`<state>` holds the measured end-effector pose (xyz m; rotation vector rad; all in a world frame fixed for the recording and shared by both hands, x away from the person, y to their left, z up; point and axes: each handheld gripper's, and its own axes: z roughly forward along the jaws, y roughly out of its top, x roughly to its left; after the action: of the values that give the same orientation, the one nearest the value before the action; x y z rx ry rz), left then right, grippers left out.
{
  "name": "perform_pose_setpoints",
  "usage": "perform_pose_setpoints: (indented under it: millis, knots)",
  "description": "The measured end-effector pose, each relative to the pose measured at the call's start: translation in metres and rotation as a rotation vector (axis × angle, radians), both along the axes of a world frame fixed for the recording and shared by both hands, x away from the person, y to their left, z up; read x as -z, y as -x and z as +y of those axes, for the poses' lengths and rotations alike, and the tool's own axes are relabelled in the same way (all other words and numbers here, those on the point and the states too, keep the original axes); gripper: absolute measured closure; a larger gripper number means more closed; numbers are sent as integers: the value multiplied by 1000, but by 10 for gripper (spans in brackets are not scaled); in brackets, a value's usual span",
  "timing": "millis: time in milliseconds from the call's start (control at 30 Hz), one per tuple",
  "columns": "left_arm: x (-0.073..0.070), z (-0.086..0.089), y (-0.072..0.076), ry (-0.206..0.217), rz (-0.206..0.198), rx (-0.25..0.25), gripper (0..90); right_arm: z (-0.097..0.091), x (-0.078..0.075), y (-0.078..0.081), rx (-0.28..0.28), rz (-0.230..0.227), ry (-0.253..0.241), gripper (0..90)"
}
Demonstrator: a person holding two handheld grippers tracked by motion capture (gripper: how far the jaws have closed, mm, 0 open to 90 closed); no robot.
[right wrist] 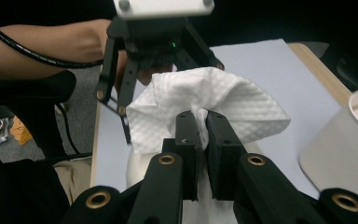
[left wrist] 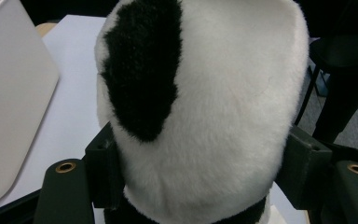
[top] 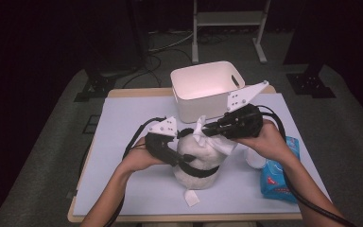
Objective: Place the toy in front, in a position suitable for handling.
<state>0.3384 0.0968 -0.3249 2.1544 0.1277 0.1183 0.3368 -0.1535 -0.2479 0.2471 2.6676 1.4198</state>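
Observation:
A black-and-white panda plush (top: 196, 165) sits on the white mat in the middle of the table. My left gripper (top: 185, 163) is shut on it from the left. In the left gripper view its pads (left wrist: 103, 161) press into both sides of the plush (left wrist: 205, 107). My right gripper (top: 207, 128) comes in from the right, just above the plush, shut on a crumpled white wipe (top: 199, 127). In the right gripper view the wipe (right wrist: 200, 98) bulges out past the closed jaws of my right gripper (right wrist: 203, 128), with the left gripper (right wrist: 154, 46) behind it.
A white plastic bin (top: 208, 87) stands at the back of the mat, just behind the plush. A blue pack of wipes (top: 279, 177) lies at the right edge, beside a small white round object (top: 255, 160). A small white scrap (top: 191, 197) lies near the front.

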Motion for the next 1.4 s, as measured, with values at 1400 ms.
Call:
perform_pose_setpoints:
  millis: [1400]
  knots:
    - [-1,-12,0,-11,1,14,276,-59,16,0,119,60,-3,831]
